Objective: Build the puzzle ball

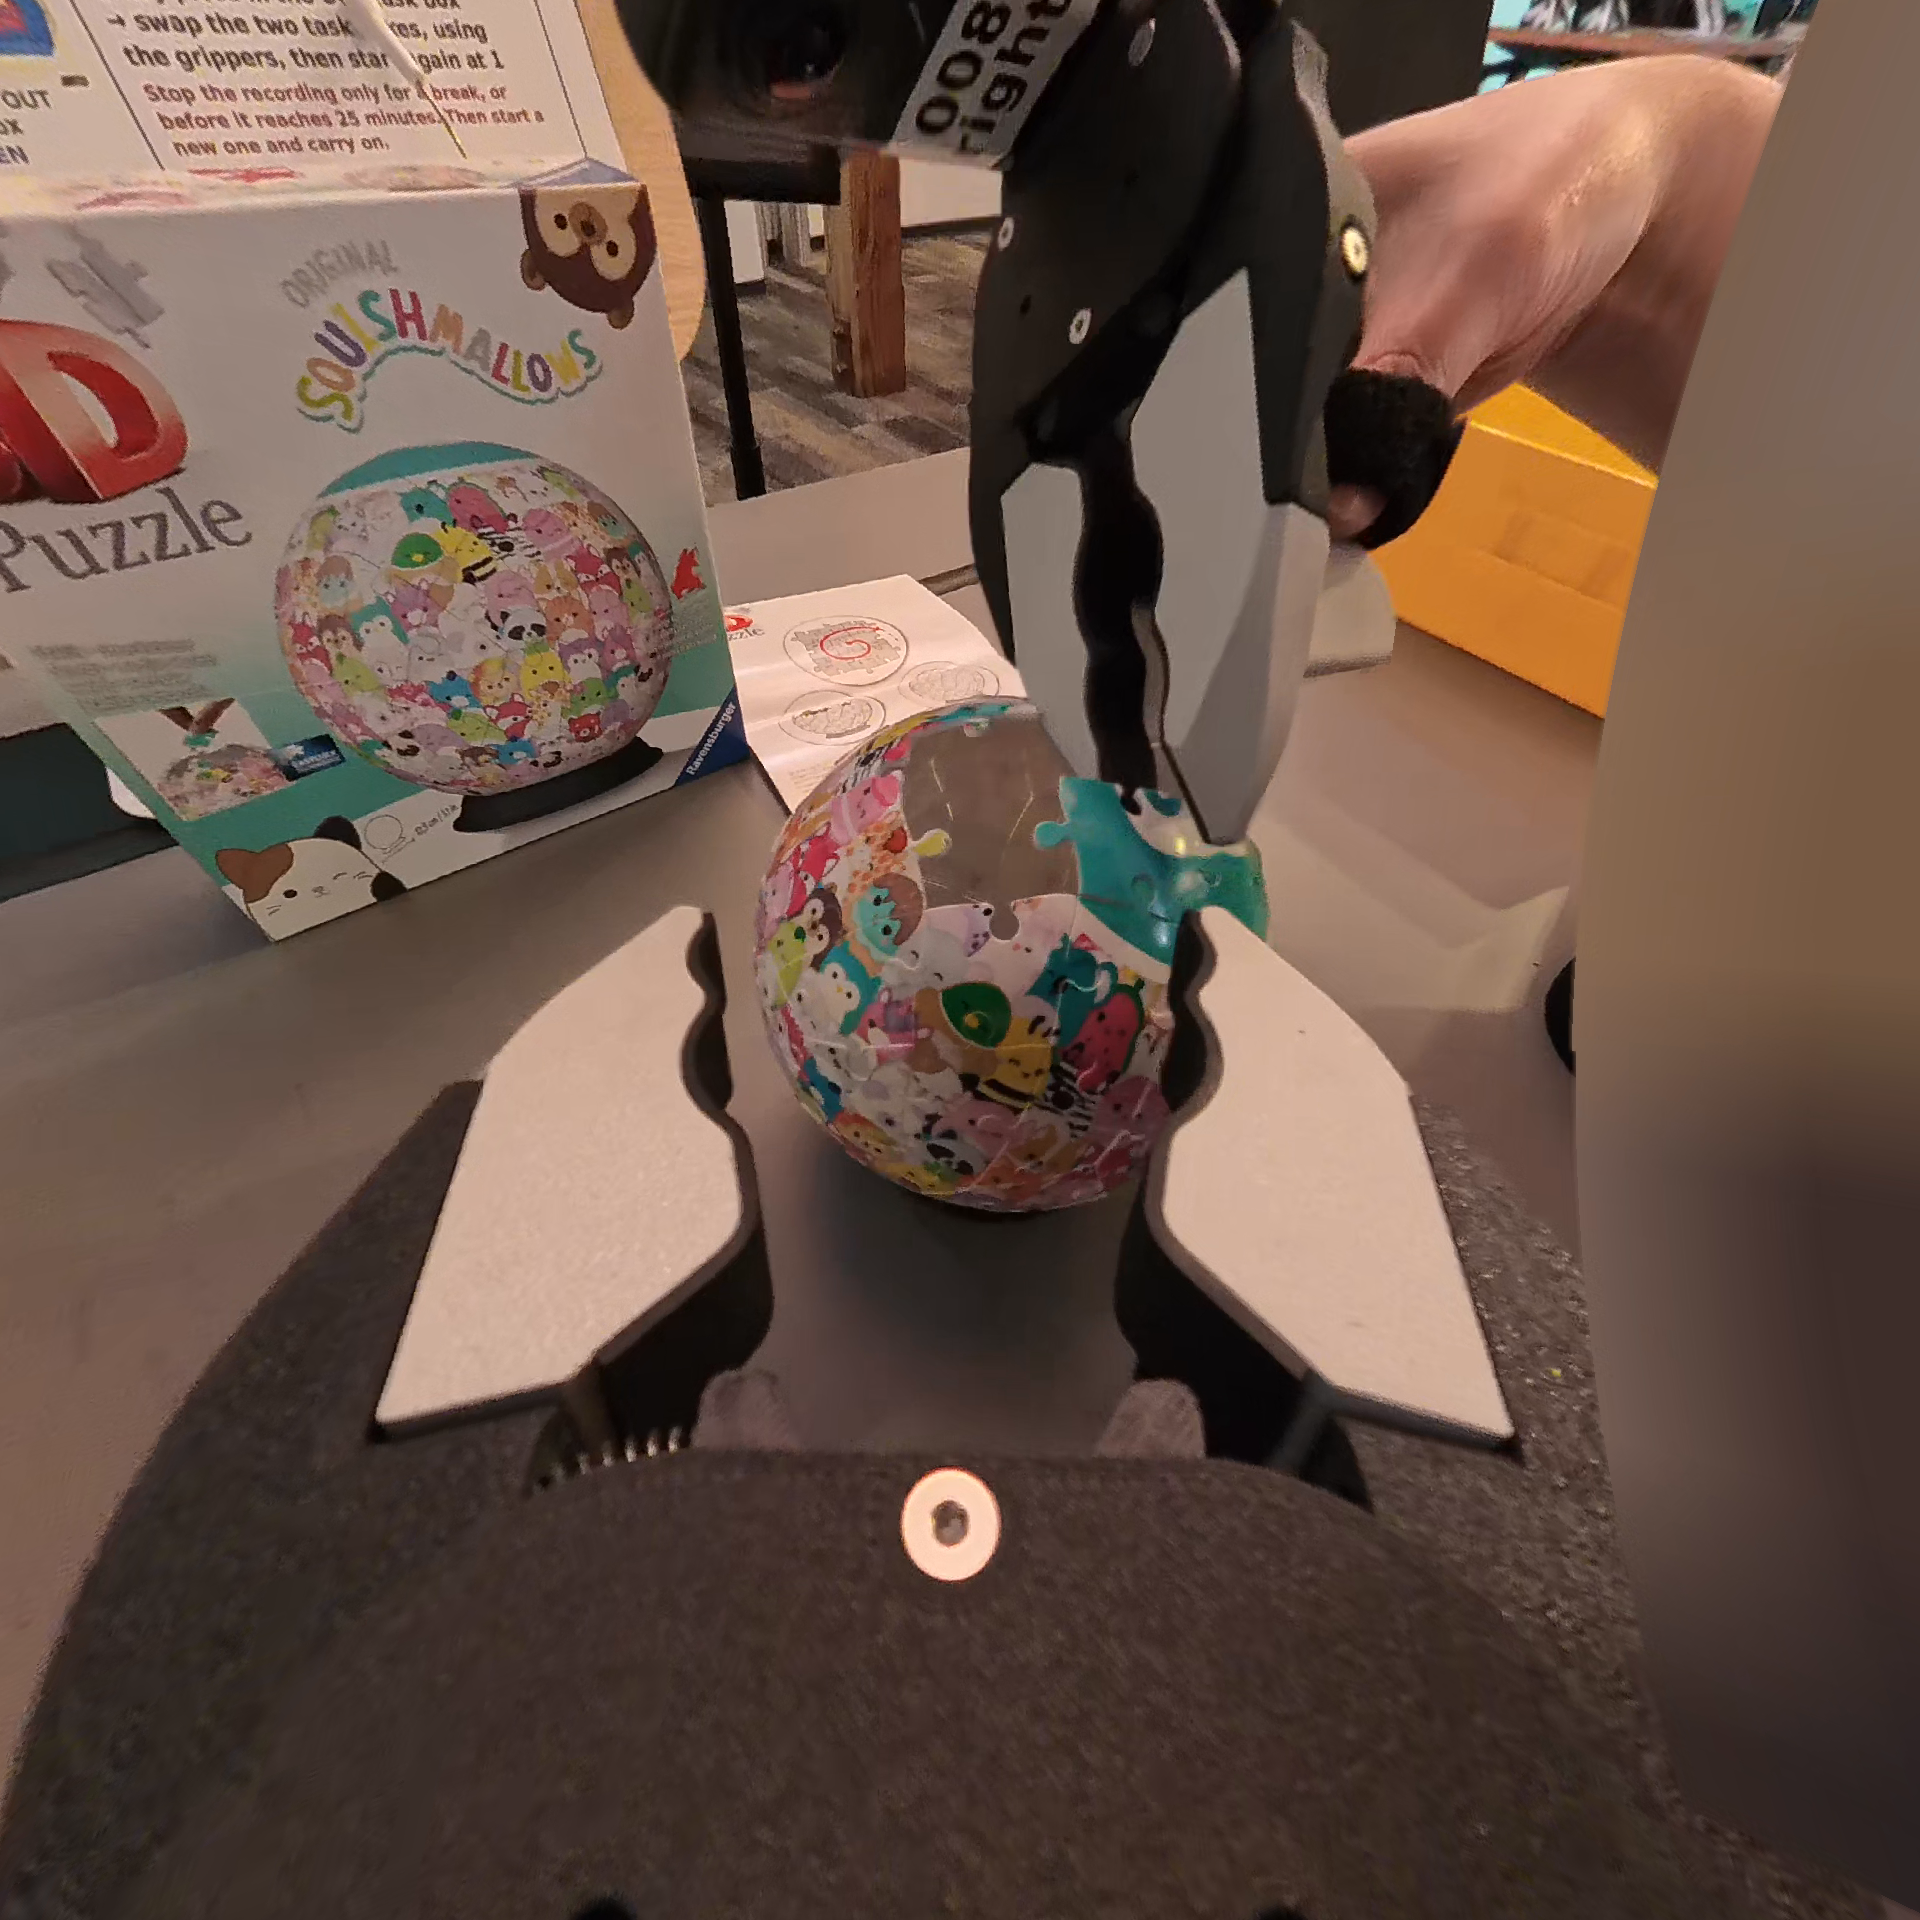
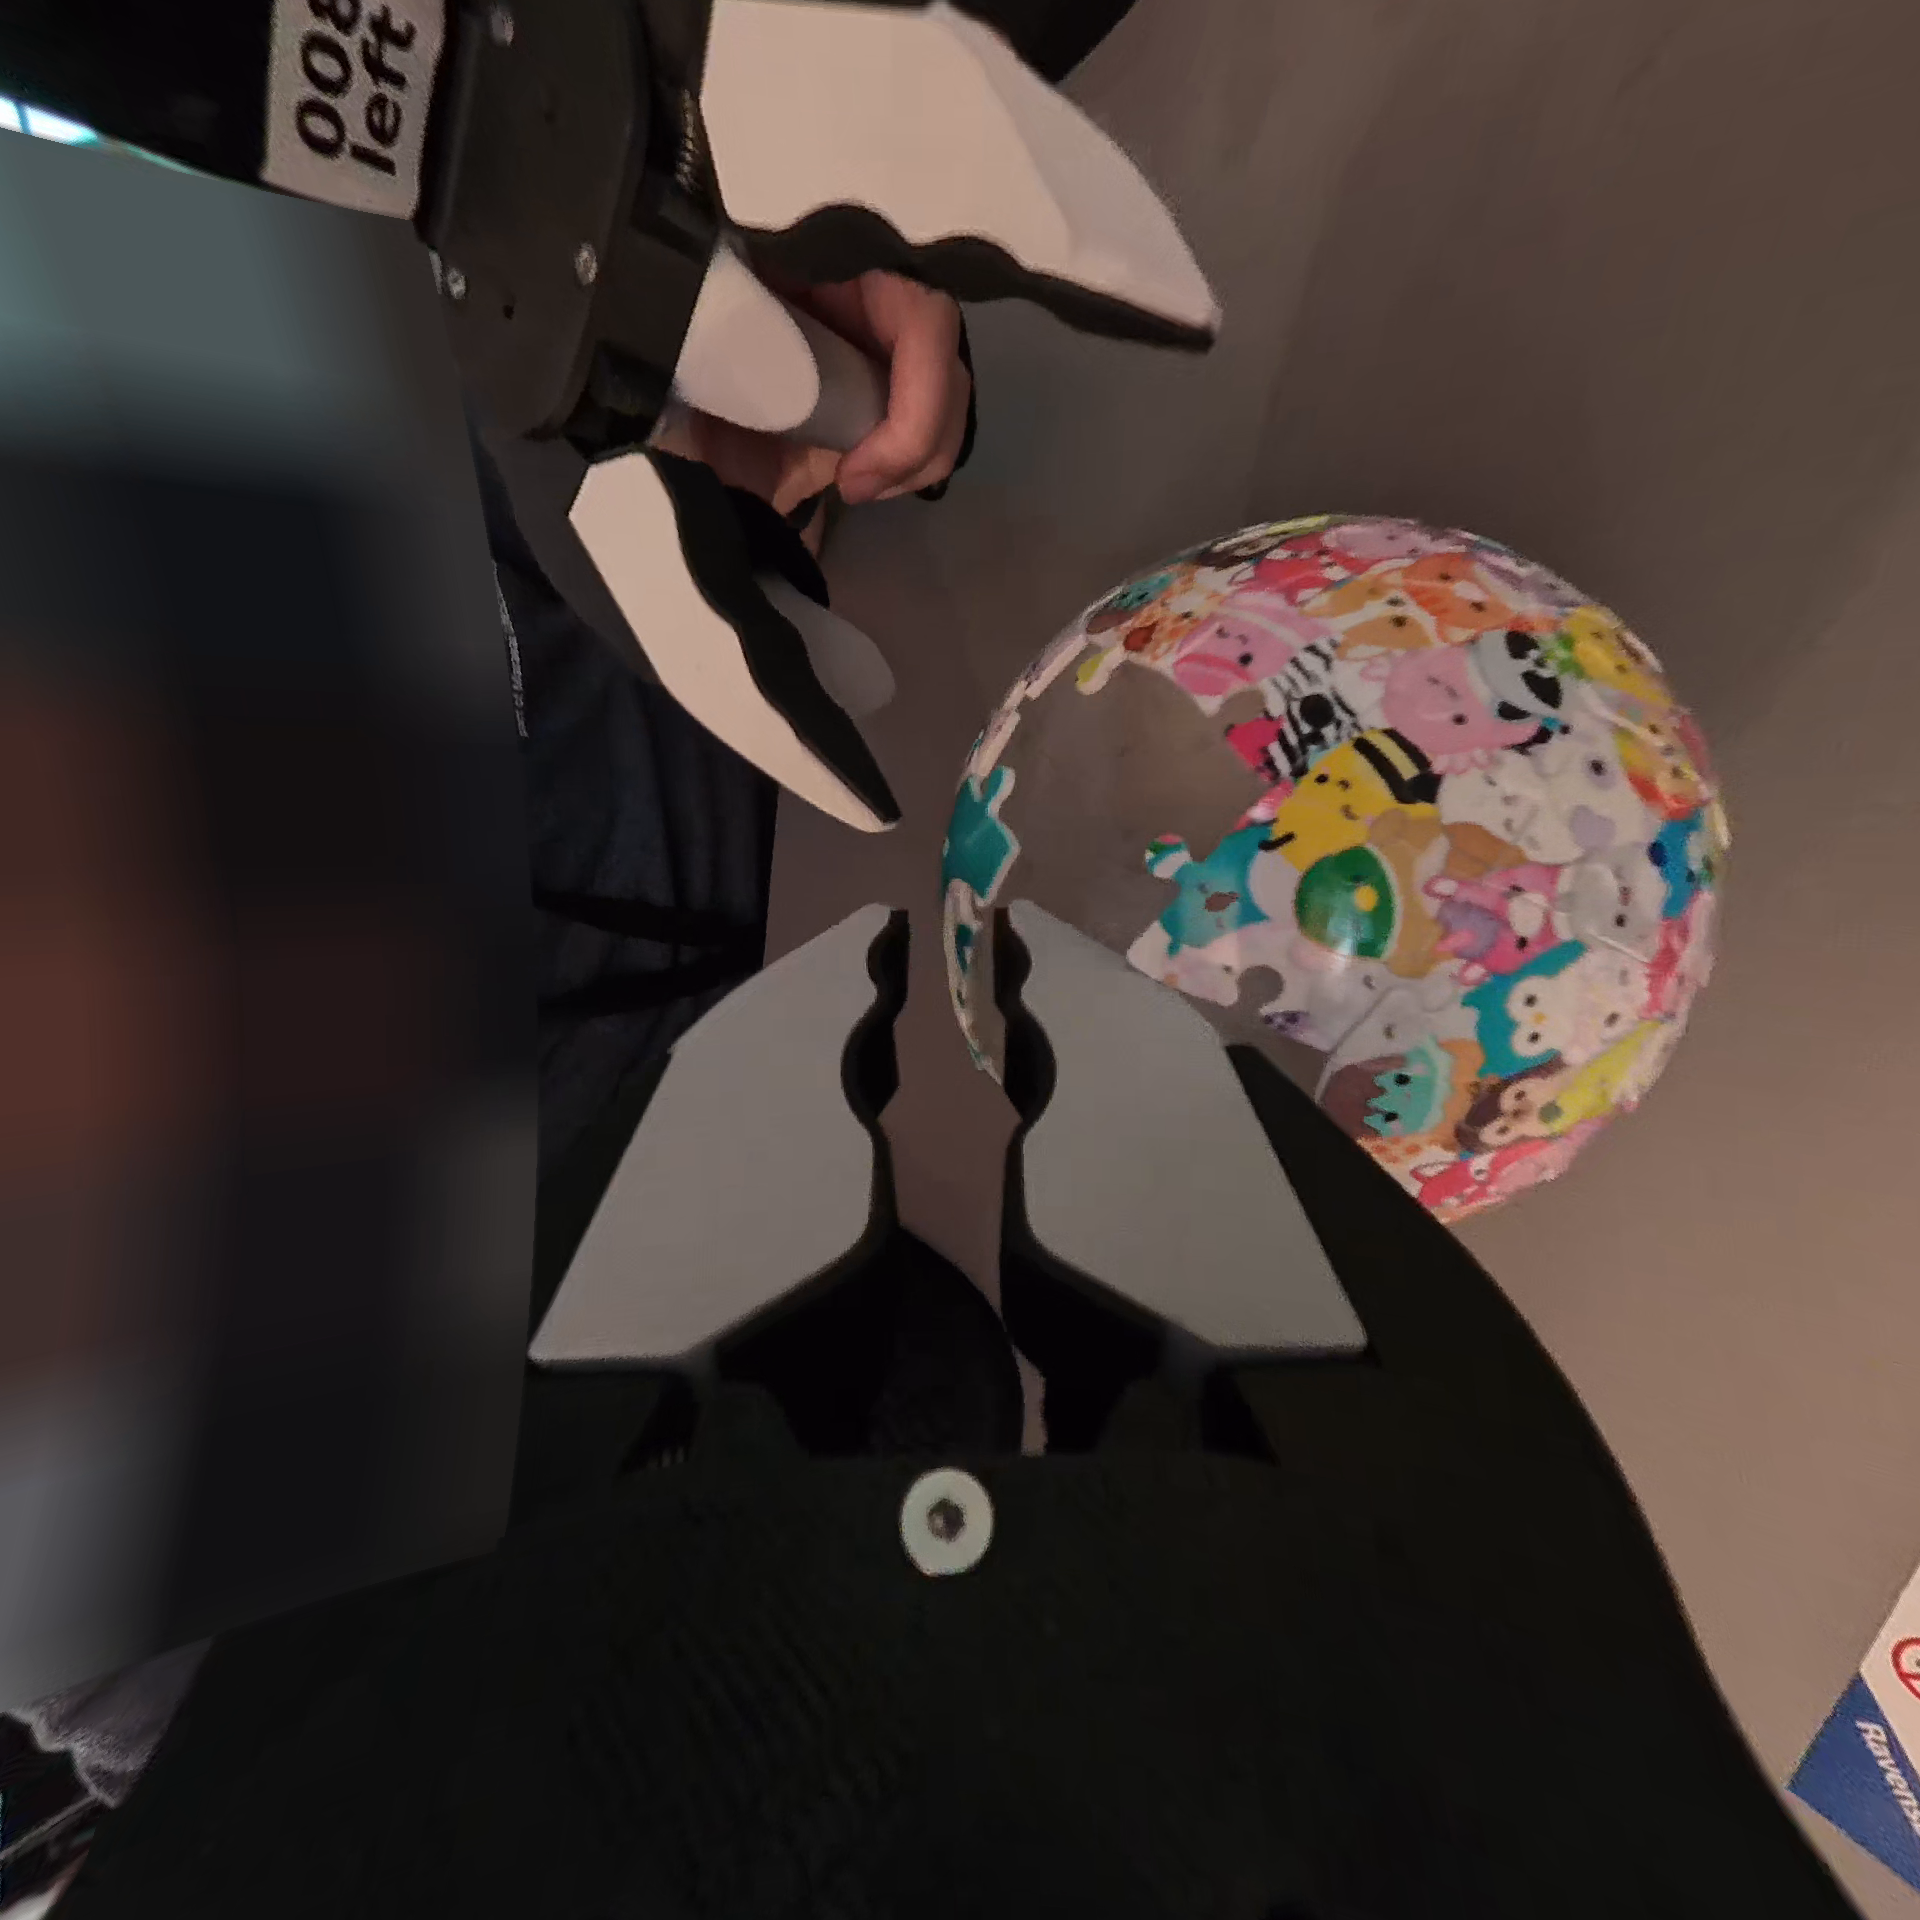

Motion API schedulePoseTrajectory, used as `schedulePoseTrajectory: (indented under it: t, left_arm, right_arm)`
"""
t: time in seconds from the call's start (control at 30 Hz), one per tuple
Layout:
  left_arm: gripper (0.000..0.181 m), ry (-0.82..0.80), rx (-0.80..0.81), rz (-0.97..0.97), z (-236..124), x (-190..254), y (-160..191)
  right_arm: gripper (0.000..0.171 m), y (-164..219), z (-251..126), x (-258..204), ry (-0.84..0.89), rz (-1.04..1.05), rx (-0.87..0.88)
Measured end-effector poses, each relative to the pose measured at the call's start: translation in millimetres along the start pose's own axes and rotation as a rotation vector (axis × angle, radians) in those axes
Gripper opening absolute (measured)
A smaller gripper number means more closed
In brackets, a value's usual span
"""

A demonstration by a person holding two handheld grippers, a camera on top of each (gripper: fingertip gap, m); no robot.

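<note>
The puzzle ball point(image 1: 935, 997) stands on the grey table point(image 1: 260, 1039). It is covered in colourful cartoon animals and has a large open gap point(image 1: 977, 800) at its top. My right gripper point(image 1: 1184, 816) comes down from above and is shut on a teal piece point(image 1: 1117, 862) at the rim of the gap. In the right wrist view its fingers point(image 2: 951, 920) pinch the ball's point(image 2: 1351, 862) teal edge point(image 2: 977, 831). My left gripper point(image 1: 951, 925) is open with a finger on either side of the ball; it also shows in the right wrist view point(image 2: 1044, 571).
The puzzle's box point(image 1: 364, 520) stands at the back left, with a folded instruction leaflet point(image 1: 862, 655) lying behind the ball. A yellow box point(image 1: 1507, 551) is at the back right. A person's hand point(image 1: 1538, 260) holds the right gripper.
</note>
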State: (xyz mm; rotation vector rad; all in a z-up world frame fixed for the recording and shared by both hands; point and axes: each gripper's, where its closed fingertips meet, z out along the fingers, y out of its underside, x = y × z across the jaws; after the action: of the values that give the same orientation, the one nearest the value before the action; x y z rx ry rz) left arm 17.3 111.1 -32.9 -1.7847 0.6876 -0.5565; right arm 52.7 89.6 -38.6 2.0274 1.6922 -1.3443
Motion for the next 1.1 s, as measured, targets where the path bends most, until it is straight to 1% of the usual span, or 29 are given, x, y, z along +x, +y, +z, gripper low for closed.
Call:
schedulePoseTrajectory:
  t: [0.17, 0.27, 0.47, 0.63, 0.7, 1.1]
  left_arm:
    - [0.082, 0.007, -0.005, -0.001, 1, 2, 2]
    - [0.081, -0.002, -0.017, 0.010, 2, 2, 5]
    - [0.079, -0.030, -0.012, 0.013, 2, -1, 4]
    - [0.077, -0.050, 0.021, -0.042, 0, -10, -3]
    - [0.077, -0.056, 0.020, -0.044, 0, -12, -4]
    - [0.077, -0.049, 0.022, -0.048, -3, -13, -2]
  right_arm:
    - [0.016, -8, 1, 4, 0.015, 0.042, 0.055]
    - [0.017, -7, 4, 4, 0.036, 0.054, 0.048]
    - [0.018, -11, 9, 4, 0.073, 0.112, 0.095]
    - [0.015, -14, 11, 4, 0.087, 0.147, 0.123]
    - [0.012, -14, 11, 6, 0.100, 0.146, 0.125]
    - [0.009, -14, 12, 5, 0.075, 0.162, 0.127]
